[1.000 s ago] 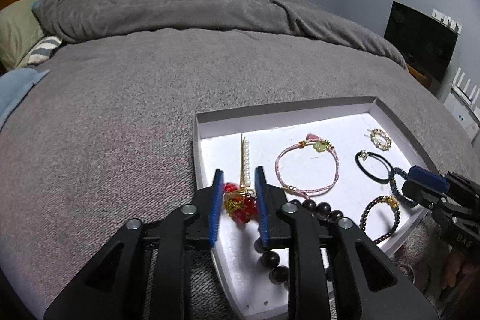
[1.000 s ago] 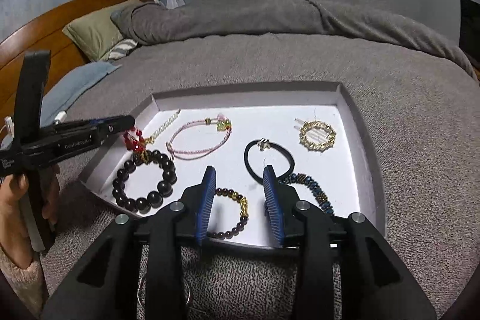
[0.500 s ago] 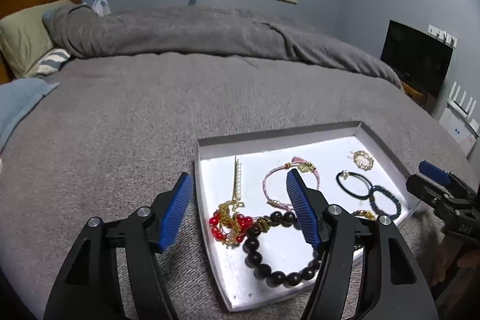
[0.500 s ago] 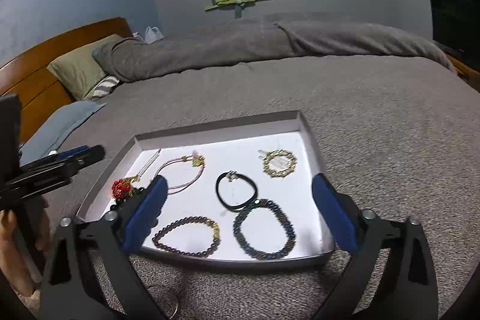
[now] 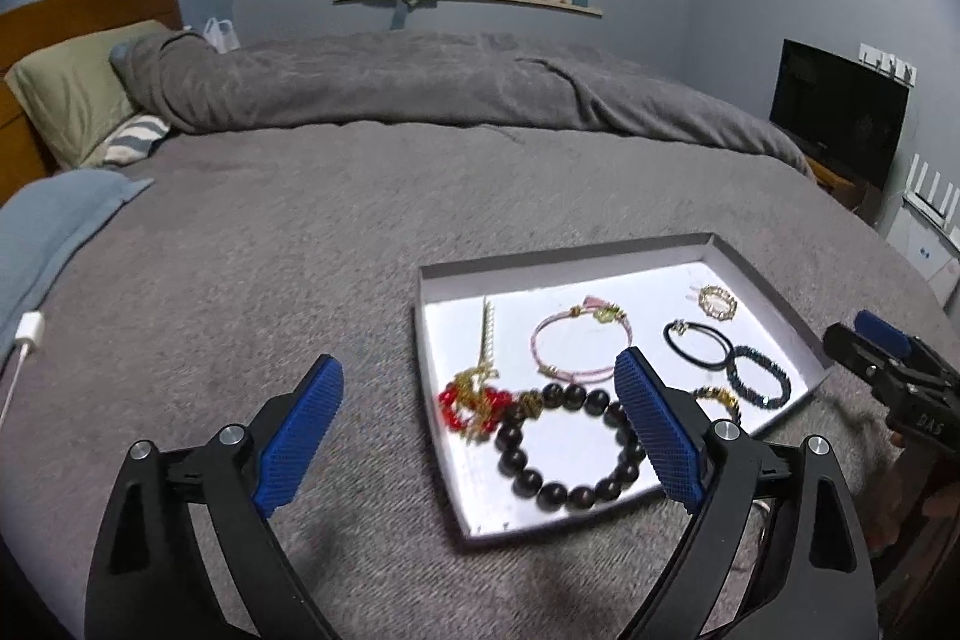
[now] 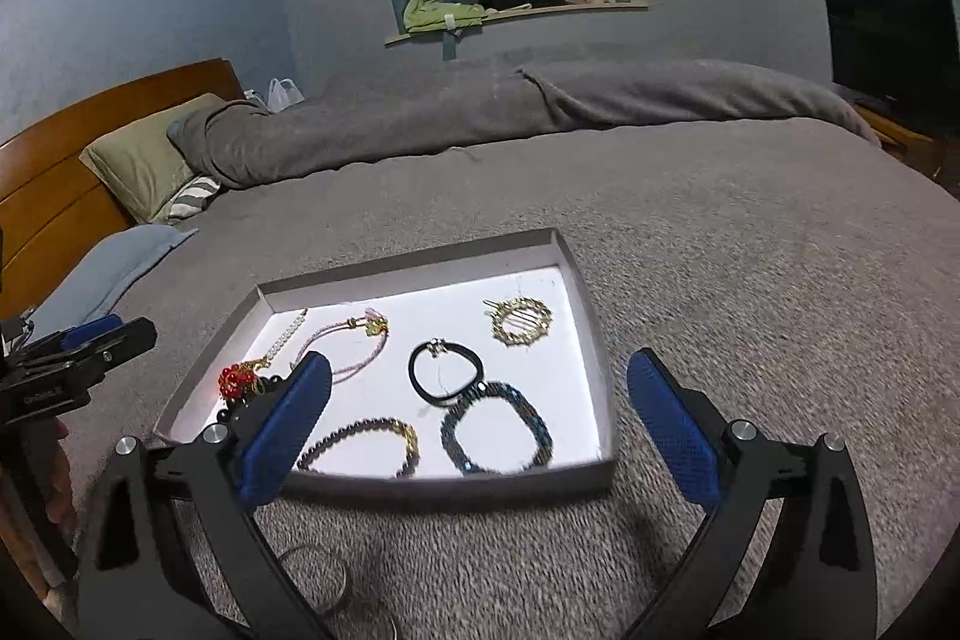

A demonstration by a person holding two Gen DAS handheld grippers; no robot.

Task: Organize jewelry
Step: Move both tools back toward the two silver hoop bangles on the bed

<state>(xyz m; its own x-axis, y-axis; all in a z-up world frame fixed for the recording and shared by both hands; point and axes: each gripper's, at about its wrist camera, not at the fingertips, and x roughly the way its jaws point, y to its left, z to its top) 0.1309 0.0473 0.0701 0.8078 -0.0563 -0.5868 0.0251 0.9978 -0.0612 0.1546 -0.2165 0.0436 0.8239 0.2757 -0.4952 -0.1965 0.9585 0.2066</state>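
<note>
A white tray lies on the grey bed. In it are a red-and-gold ornament, a dark bead bracelet, a pink cord bracelet, a black hair tie, a blue bead bracelet and a gold ring clip. My left gripper hangs above the tray's near left corner. Its jaws are opening and hold nothing. My right gripper stands wide open over the tray's near edge, also empty.
Grey bedspread surrounds the tray. Pillows and a wooden headboard are at the far left, with a blue cloth and a white charger beside them. A thin metal ring lies on the bedspread under my right gripper.
Both grippers went from nearly shut to wide open and drew back and up from the tray. The red ornament and the blue bracelet now lie free in the tray.
</note>
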